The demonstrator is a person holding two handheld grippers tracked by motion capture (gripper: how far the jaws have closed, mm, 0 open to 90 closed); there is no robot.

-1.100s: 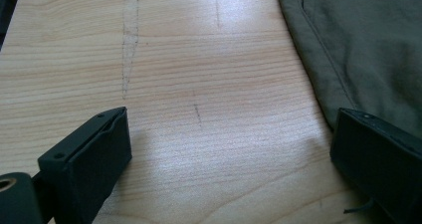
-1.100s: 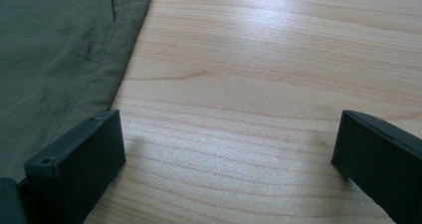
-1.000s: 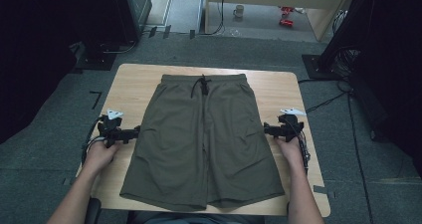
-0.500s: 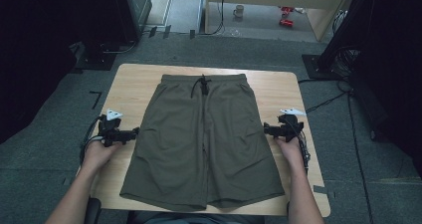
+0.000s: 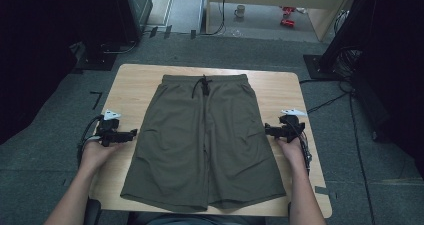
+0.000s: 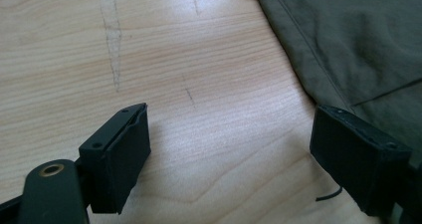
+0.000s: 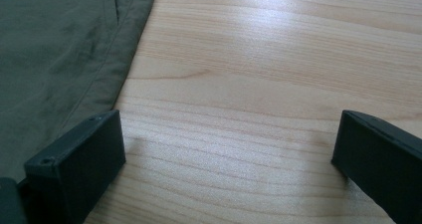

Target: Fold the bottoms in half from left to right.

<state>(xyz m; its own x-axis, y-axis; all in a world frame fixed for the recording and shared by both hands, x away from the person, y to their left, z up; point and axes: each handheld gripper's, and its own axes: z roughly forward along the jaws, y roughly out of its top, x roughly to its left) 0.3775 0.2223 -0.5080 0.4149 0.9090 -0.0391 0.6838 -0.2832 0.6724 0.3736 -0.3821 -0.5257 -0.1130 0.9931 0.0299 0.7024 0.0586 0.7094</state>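
lab or studio – grey carpet floor (image 5: 60, 115), black equipment stands (image 5: 350, 30), trailing cables (image 5: 330, 101)

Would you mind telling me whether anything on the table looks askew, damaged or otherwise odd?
Nothing stands out. The olive shorts lie flat and square on the wooden table, waistband at the far edge, drawstring tied. The left gripper and right gripper sit at either side seam, jaws apart, with no cloth between them.
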